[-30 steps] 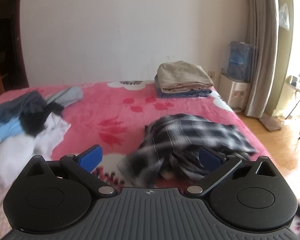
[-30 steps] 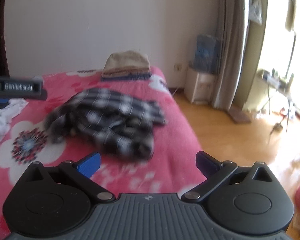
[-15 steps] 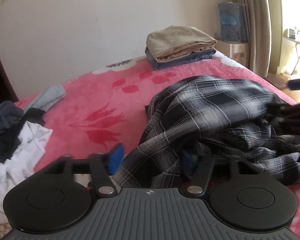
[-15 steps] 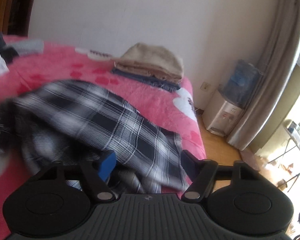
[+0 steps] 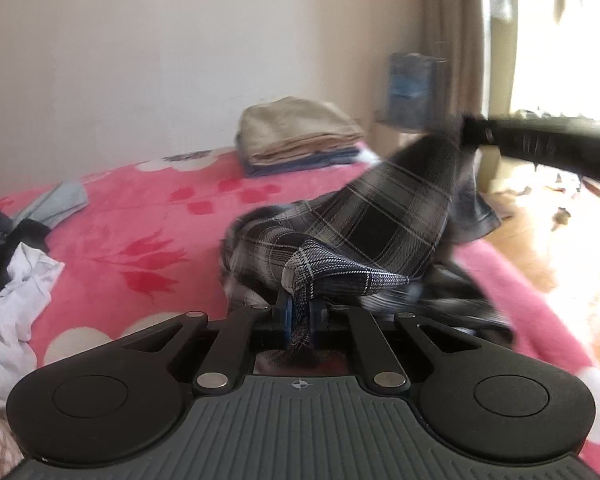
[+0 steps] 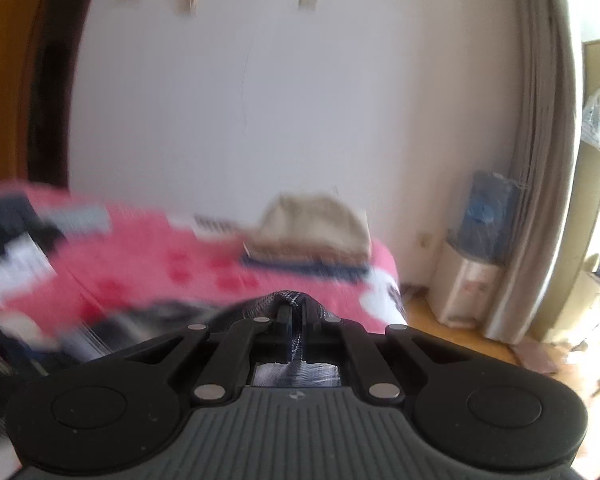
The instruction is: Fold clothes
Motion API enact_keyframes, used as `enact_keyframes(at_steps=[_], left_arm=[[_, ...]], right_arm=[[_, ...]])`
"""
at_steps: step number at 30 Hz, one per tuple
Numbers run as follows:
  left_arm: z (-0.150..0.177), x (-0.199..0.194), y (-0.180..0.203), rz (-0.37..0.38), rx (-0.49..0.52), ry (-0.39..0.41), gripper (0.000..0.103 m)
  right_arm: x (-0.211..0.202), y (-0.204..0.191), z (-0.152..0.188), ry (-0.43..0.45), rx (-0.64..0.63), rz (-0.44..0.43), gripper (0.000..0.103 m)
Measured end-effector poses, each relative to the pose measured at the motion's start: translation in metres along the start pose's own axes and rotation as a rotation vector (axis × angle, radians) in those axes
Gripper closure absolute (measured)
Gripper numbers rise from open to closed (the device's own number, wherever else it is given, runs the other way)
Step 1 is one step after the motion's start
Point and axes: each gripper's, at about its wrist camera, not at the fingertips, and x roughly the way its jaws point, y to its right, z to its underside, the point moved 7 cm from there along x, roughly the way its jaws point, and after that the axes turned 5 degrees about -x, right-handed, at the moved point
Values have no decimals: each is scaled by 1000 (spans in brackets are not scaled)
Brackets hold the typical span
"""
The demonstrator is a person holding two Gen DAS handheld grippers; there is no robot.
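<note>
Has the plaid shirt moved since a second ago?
Yes. The plaid shirt lay heaped on the pink bedspread; now one end is pulled up and rightward, level with the folded stack.

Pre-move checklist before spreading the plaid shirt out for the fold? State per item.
1. Left gripper shut on plaid shirt: ok, jaws just closed, cloth pinched between them.
2. Right gripper shut on the shirt: ok, cloth fold between the jaws.
3. Shirt lifted off the pink blanket: not ok, its lower part lies bunched there.
4. Which shirt parts are held: cannot tell.
5. Folded stack apart from the shirt: ok.
6. Unfolded pile apart from it: ok.
</note>
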Motion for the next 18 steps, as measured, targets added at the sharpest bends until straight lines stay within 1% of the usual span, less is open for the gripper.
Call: enact_keyframes(at_steps=[3,6,11,14,18], left_arm=[[6,-32,10,65,-8,11,98],[17,-65,17,125,1,19,98],[43,-120,31,226,69,19,98],[55,-151,39,289,104,24,98],[72,-186,44,367,135,10,98]], right_arm=[[-51,1,-13,44,76,-49,99],[-106,-1,-15,64,144,-89,99],[-194,-11,-6,71,248,-168,99],[-239,-19,-1,78,273,-177,99],[-289,-24,11,54,358,-204,99]])
